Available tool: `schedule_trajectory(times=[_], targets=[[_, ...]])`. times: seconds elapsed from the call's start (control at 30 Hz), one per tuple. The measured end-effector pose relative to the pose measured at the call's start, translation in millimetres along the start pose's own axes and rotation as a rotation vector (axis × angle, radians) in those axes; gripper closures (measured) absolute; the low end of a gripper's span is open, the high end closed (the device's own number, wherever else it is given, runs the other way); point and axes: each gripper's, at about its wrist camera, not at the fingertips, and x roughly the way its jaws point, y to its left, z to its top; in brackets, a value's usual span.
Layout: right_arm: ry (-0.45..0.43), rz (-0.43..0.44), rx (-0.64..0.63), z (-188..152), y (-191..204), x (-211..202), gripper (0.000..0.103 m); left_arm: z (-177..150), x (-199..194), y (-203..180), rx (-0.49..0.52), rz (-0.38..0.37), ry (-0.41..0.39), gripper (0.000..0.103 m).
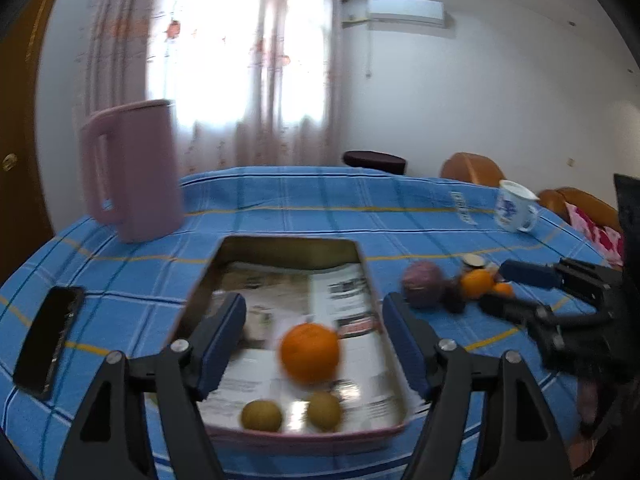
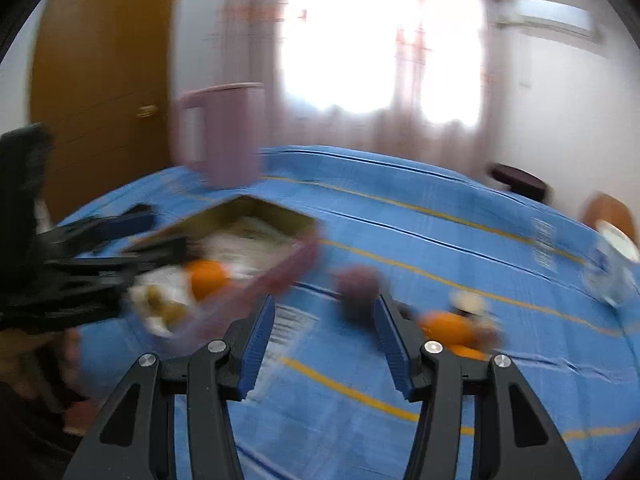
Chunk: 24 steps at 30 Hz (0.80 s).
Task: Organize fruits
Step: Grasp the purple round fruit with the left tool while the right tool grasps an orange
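A newspaper-lined tray point(image 1: 288, 245) sits on the blue checked tablecloth. An orange point(image 1: 310, 354) lies in it, with two green-brown fruits point(image 1: 262, 416) point(image 1: 324, 410) nearer its front rim. My left gripper point(image 1: 313, 304) hovers open over the tray; the orange lies below and between its fingers, and the pads do not touch it. Right of the tray lie a purple fruit point(image 1: 422, 284), a dark fruit point(image 1: 454, 300) and two oranges point(image 1: 476, 284). My right gripper point(image 2: 325, 304) is open and empty, just short of the purple fruit point(image 2: 358, 284). The right wrist view is blurred.
A pink jug point(image 1: 132, 172) stands behind the tray at the left. A black phone point(image 1: 50, 340) lies left of the tray. A white and blue mug point(image 1: 514, 206) stands at the far right of the table, with orange chairs beyond it.
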Motion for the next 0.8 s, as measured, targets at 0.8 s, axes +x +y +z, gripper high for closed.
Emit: schedule_trajectory(times=[0.8], targets=[[0.249,0.076,0.238,-19,-83,54,0.058,22,101,-105,0.141,-0.134,0.218,0.03]])
